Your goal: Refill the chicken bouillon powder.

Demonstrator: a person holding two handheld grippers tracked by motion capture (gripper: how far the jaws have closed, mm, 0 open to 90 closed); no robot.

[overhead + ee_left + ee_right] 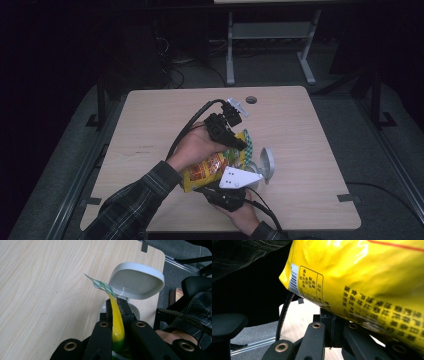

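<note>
A yellow snack bag hangs between my two grippers above the wooden table. My left gripper is shut on the bag's top seam. In the left gripper view the yellow film with its green-checked edge runs between the closed jaws of my left gripper. My right gripper sits under the bag's lower end, near the table's front edge. In the right gripper view the printed bag lies over my right gripper, whose closed jaws meet its bottom edge.
A small white bin with its lid raised stands just right of the bag, and its lid rises close behind the left jaws. A cable hole lies at the table's back edge. A black chair stands off the table.
</note>
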